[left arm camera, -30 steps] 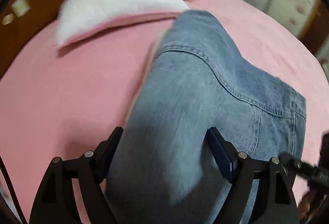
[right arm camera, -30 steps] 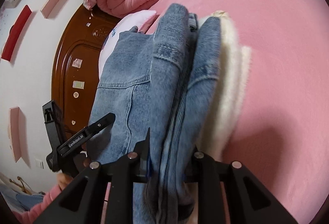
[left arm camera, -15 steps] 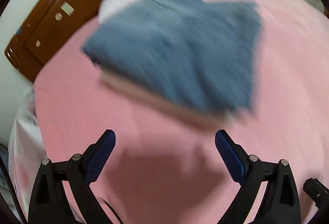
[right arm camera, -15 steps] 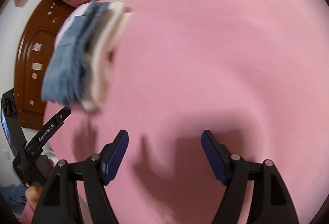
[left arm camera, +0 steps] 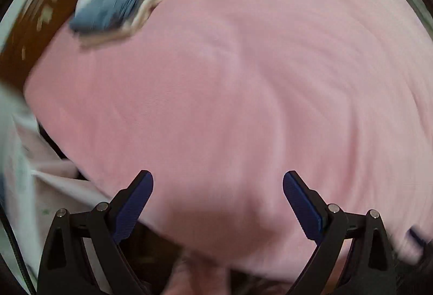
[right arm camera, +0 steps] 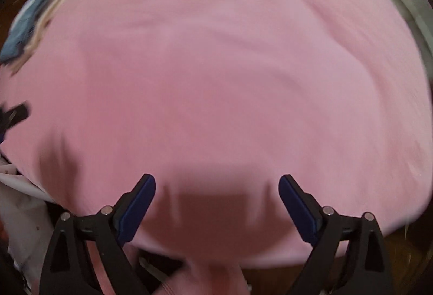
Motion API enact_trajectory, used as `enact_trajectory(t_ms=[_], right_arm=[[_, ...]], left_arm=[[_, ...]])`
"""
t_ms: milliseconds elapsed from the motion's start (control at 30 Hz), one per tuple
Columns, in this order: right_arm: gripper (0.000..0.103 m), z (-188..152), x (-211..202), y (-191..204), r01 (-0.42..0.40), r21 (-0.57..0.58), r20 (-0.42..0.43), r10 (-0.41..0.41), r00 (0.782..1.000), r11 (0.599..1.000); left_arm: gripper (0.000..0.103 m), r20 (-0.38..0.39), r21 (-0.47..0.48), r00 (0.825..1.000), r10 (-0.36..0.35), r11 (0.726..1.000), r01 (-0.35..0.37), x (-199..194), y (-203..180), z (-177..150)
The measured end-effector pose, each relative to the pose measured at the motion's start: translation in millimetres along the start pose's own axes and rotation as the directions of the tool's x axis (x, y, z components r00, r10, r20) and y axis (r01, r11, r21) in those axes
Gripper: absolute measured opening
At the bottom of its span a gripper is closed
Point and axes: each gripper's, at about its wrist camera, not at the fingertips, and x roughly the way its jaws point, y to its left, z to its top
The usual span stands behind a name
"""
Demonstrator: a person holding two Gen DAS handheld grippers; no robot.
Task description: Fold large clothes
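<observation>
Near: my left gripper point(left arm camera: 217, 181) open, empty; my right gripper point(right arm camera: 217, 185) opening, empty | Middle: bare pink bedspread point(left arm camera: 243, 92) | Far, 10 o'clock: folded jeans point(left arm camera: 113, 5) on cream garment point(left arm camera: 147, 15) | Progress: I judge this piece folded; more unseen.

Both wrist views look down, sharing pink bedsheet point(left arm camera: 243, 78), folded jeans point(right arm camera: 24, 24)

Both views motion-blurred. Folded denim stack point(left arm camera: 113, 8) smeared at far left of pink bed point(left arm camera: 243, 78); seams and layer count unreadable. In right view stack point(right arm camera: 27, 24) cut by frame edge. Dark object point(right arm camera: 15, 113) at left edge unidentifiable.
</observation>
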Motion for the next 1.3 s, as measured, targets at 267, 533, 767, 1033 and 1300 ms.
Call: enact_trajectory(t_ms=[267, 533, 767, 1033, 1300], right_arm=[[0.094, -73.8, -62.1, -81.3, -0.029, 0.224, -0.070, 0.046, 0.996, 0.974], [0.094, -87.0, -127.5, -68.7, -0.157, 0.265, 0.089, 0.138, 0.986, 0.951], [0.095, -91.4, -158.7, -64.5, -0.182, 0.294, 0.156, 0.140, 0.978, 0.938], [0.095, -79.0, -206.6, -35.3, -0.209, 0.195, 0.258, 0.155, 0.953, 0.958], [0.095, -72.4, -232.2, -3.0, -0.174, 0.088, 0.367, 0.131, 0.921, 0.981]], left_arm=[[0.096, -0.054, 0.172, 0.999, 0.003, 0.985, 0.007, -86.4, -37.9, -56.2], [0.096, -0.046, 0.176, 0.998, -0.050, 0.983, 0.058, -122.1, -55.7, -63.3], [0.096, 0.013, 0.256, 0.991, -0.132, 0.959, 0.124, -160.4, -71.9, -69.4], [0.096, 0.119, 0.230, 0.971, -0.208, 0.957, 0.177, -197.4, -46.5, -48.8], [0.097, 0.176, 0.211, 0.967, -0.185, 0.967, 0.146, -205.9, -20.9, -39.4]])
